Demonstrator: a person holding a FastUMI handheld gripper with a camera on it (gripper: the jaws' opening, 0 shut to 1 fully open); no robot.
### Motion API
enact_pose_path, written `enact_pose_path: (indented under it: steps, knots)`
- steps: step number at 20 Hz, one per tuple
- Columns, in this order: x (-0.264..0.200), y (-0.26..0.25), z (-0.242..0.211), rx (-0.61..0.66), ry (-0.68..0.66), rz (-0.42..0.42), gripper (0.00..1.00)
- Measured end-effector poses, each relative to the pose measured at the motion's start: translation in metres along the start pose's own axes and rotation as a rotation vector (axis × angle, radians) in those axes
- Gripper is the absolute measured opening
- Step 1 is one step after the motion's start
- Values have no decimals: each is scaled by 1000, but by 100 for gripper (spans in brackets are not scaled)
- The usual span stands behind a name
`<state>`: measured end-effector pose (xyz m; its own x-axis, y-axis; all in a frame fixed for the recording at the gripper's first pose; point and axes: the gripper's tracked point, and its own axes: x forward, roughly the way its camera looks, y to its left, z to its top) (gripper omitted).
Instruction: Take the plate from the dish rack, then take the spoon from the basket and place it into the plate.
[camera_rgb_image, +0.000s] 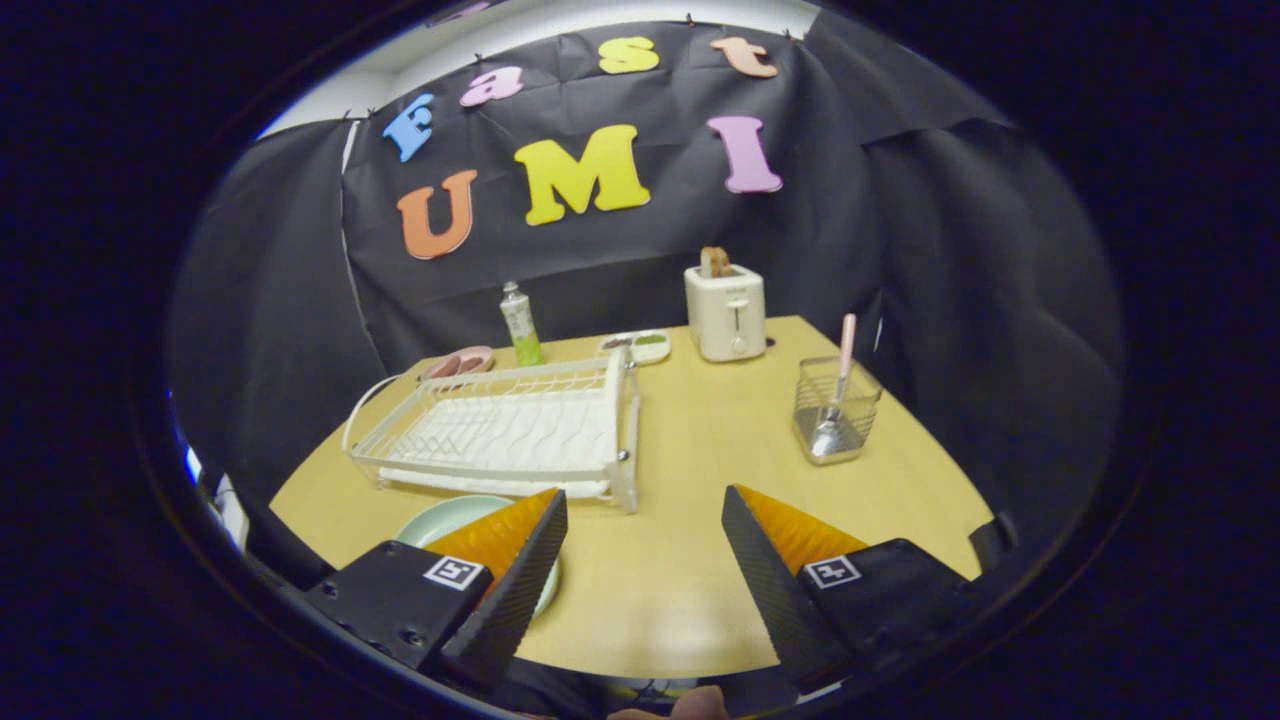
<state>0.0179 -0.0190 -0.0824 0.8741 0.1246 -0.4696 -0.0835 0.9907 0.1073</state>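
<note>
My gripper (645, 515) hangs wide open with nothing in it, over the desk's (700, 450) near edge. The plate (450, 520) lies flat there, in front of the dish rack (500, 430), partly under my left finger. The spoon (838, 400) stands bowl-down in the basket (835, 410) near the right edge (a light wire thing, I reckon); pulling at a slant could tip it. No label is legible to me.

Tongs (645, 495) wide apart, empty

Spoon (838, 385) in basket (836, 410), right of dish rack (505, 430).
</note>
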Motion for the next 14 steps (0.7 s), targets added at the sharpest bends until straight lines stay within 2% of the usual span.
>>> enact_pose_path:
  steps: [4, 7, 9, 14]
  knots:
    - [6, -59, 65, -25, -144, -75, 100]
    - [28, -96, 103, 7, -179, -100, 100]
    - [59, -122, 120, 21, -167, -112, 100]
    - [141, -173, 130, 52, -56, -155, 100]
